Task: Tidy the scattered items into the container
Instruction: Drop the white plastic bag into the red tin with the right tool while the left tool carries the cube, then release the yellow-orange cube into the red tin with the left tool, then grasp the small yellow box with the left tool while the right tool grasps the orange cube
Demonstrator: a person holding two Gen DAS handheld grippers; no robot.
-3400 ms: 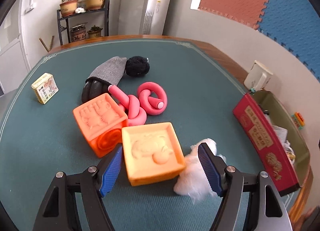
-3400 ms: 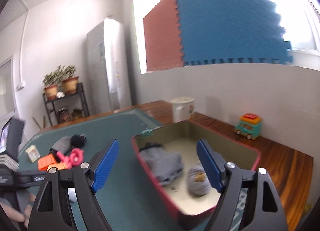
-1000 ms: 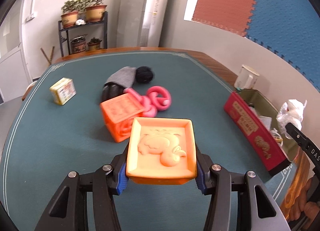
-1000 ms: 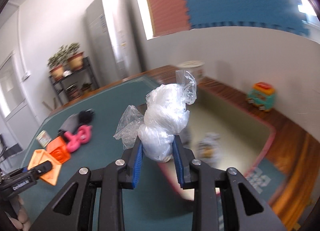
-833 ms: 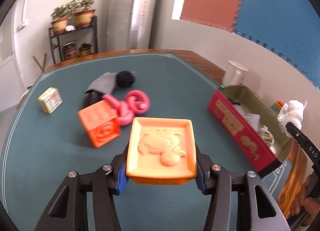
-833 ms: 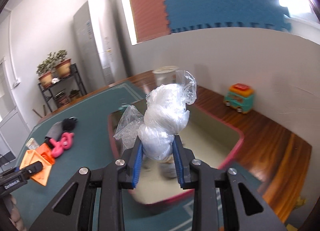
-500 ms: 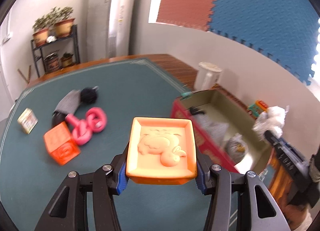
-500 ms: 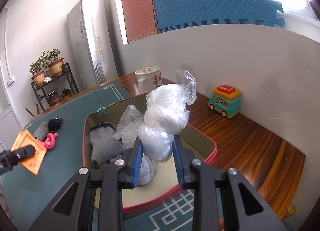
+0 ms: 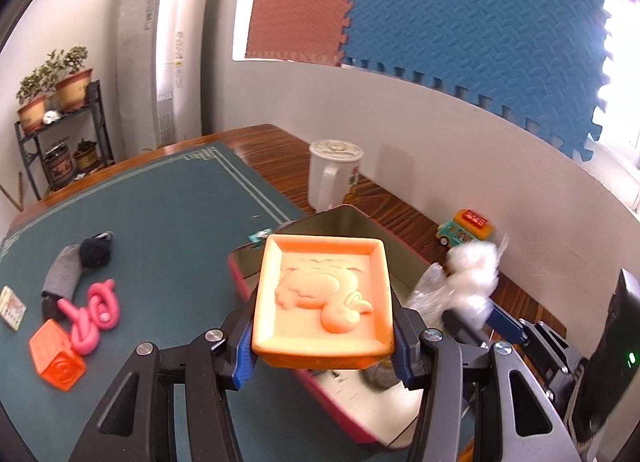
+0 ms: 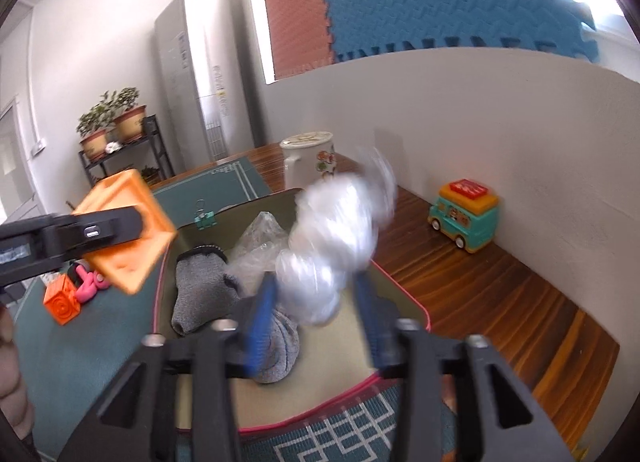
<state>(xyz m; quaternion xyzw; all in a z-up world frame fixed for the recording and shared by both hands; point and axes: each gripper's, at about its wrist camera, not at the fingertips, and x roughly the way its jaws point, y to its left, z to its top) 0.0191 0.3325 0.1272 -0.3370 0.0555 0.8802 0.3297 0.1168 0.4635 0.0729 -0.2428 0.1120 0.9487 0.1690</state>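
Container [image 10: 404,302], red-walled, sits at the table's right edge and holds two grey socks [image 10: 200,286] plus a clear wrapper. Right gripper [image 10: 316,298]: jaws apart, white plastic bag [image 10: 332,246] loose between them over the box, blurred, likely mid-drop. Left gripper [image 9: 322,346] clamped on one orange block [image 9: 322,298] above the near wall. Left on mat: one orange cube [image 9: 56,358], one pink twist [image 9: 94,318], one sock bundle [image 9: 76,266], one small carton [image 9: 10,308]. Roughly half done.
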